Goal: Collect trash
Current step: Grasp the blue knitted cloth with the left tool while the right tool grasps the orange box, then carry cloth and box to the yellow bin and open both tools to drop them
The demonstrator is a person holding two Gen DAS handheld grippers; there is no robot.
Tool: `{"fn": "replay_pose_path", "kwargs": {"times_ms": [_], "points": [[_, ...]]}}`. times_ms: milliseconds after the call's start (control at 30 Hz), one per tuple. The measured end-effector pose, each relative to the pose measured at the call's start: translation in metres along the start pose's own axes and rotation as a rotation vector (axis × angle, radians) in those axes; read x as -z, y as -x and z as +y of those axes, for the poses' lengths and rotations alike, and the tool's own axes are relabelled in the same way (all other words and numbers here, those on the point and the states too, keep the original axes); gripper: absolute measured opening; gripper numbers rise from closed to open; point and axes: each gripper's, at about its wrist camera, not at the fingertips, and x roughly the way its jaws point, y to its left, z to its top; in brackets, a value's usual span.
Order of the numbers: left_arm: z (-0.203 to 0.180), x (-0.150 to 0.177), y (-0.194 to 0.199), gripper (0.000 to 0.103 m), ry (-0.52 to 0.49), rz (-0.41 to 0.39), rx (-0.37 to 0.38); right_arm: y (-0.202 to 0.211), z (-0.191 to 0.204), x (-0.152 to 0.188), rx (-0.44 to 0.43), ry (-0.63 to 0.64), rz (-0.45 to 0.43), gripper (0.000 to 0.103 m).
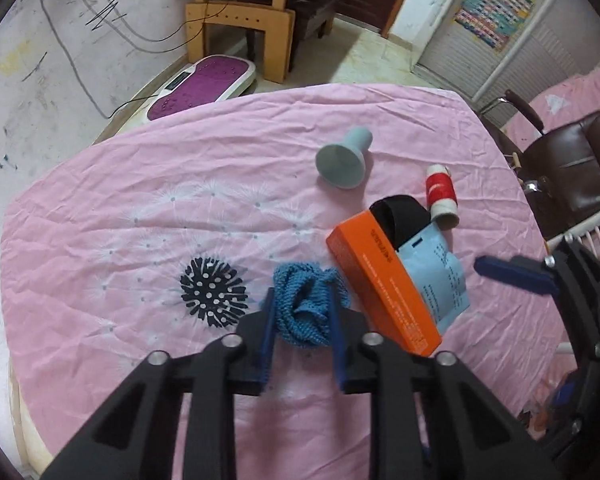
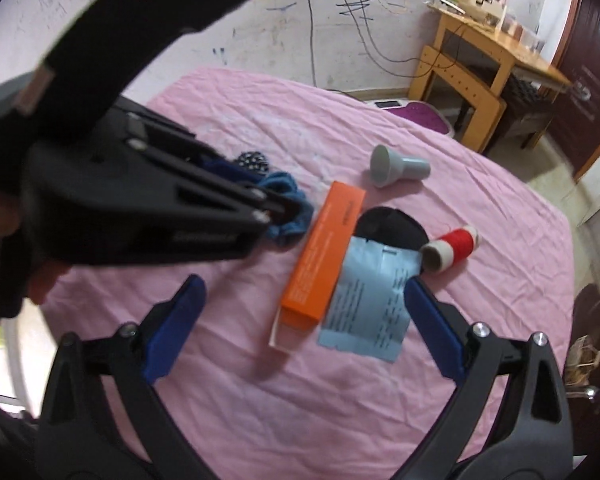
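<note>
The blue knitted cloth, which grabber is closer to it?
Left. The left gripper is clamped on the blue knitted cloth. The right gripper hangs open further over, above the orange box and the blue paper.

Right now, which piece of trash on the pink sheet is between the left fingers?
The crumpled blue knit cloth, pinched between them; the orange box, paper and spool lie free.

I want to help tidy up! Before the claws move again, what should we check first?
1. Left claw pinching the blue knitted cloth: ok.
2. Cloth lifted off the pink sheet: cannot tell.
3. Right claw open: ok.
4. Right claw over the orange box and blue paper, touching neither: ok.
5. Paper free to lift: not ok, the box overlaps its edge.
6. Bin for trash in view: not ok.
</note>
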Motion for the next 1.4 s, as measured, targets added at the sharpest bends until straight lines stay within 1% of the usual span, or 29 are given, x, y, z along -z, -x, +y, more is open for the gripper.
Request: {"fn": "replay_pose_path", "kwargs": {"times_ms": [33, 67, 100, 167, 267, 333, 367, 400, 433, 533, 600, 667, 800, 867, 900, 1000, 1033, 1100, 1167, 1200, 1267, 1300, 1367, 1400], "points": [[0.000, 0.001, 0.001, 0.015, -0.001, -0.006, 0.005, -0.003, 0.001, -0.001, 0.012, -0.001, -0.002, 0.093], [0.002, 0.003, 0.003, 0.014, 0.002, -0.015, 0.008, -0.004, 0.001, -0.003, 0.017, -0.004, -0.003, 0.088], [0.003, 0.004, 0.005, 0.013, -0.002, -0.020, 0.004, -0.006, 0.000, -0.005, 0.027, -0.006, -0.002, 0.079], [0.009, 0.006, 0.010, 0.013, 0.003, -0.037, -0.011, -0.011, -0.004, -0.008, 0.057, -0.017, 0.007, 0.069], [0.025, 0.005, 0.019, 0.013, 0.027, -0.059, -0.025, -0.023, -0.002, -0.013, 0.074, -0.015, 0.042, 0.063], [0.035, 0.006, 0.025, 0.013, 0.046, -0.068, -0.025, -0.030, 0.001, -0.014, 0.099, -0.002, 0.061, 0.054], [0.039, 0.006, 0.026, 0.013, 0.052, -0.072, -0.029, -0.033, 0.004, -0.014, 0.109, 0.009, 0.068, 0.044], [0.043, 0.007, 0.029, 0.013, 0.059, -0.075, -0.034, -0.034, 0.007, -0.015, 0.131, 0.024, 0.067, 0.027], [0.046, 0.009, 0.030, 0.013, 0.067, -0.077, -0.037, -0.034, 0.009, -0.016, 0.130, 0.026, 0.071, 0.024], [0.049, 0.012, 0.034, 0.013, 0.076, -0.082, -0.044, -0.033, 0.018, -0.017, 0.143, 0.044, 0.068, 0.023], [0.050, 0.014, 0.037, 0.013, 0.077, -0.088, -0.049, -0.024, 0.020, -0.017, 0.134, 0.036, 0.032, 0.022], [0.048, 0.015, 0.043, 0.013, 0.076, -0.095, -0.054, -0.015, 0.016, -0.016, 0.097, 0.010, 0.022, 0.022], [0.033, 0.014, 0.056, 0.013, 0.056, -0.112, -0.060, 0.017, -0.004, -0.003, 0.080, -0.045, -0.033, 0.023], [0.017, 0.012, 0.063, 0.013, 0.034, -0.122, -0.055, 0.034, -0.024, 0.009, 0.082, -0.091, -0.057, 0.023], [0.002, 0.008, 0.066, 0.013, 0.015, -0.129, -0.049, 0.042, -0.033, 0.015, 0.086, -0.114, -0.068, 0.023], [-0.046, -0.001, 0.070, 0.013, -0.049, -0.142, -0.018, 0.078, -0.077, 0.054, 0.116, -0.217, -0.114, 0.023], [-0.064, -0.004, 0.070, 0.013, -0.069, -0.147, -0.004, 0.085, -0.089, 0.065, 0.123, -0.244, -0.119, 0.023], [-0.107, -0.012, 0.067, 0.013, -0.116, -0.151, 0.036, 0.104, -0.119, 0.098, 0.154, -0.309, -0.130, 0.023], [-0.157, -0.020, 0.059, 0.013, -0.168, -0.145, 0.077, 0.113, -0.146, 0.124, 0.177, -0.363, -0.127, 0.023], [-0.177, -0.022, 0.054, 0.013, -0.187, -0.138, 0.094, 0.120, -0.164, 0.146, 0.192, -0.400, -0.122, 0.023], [-0.227, -0.024, 0.039, 0.013, -0.241, -0.115, 0.131, 0.126, -0.190, 0.180, 0.214, -0.459, -0.112, 0.023], [-0.247, -0.024, 0.032, 0.013, -0.261, -0.106, 0.146, 0.128, -0.200, 0.193, 0.222, -0.482, -0.108, 0.023], [-0.295, -0.022, 0.009, 0.013, -0.305, -0.068, 0.176, 0.129, -0.229, 0.230, 0.235, -0.549, -0.092, 0.023], [-0.311, -0.021, -0.001, 0.013, -0.320, -0.052, 0.184, 0.130, -0.239, 0.242, 0.237, -0.570, -0.088, 0.023]]}}
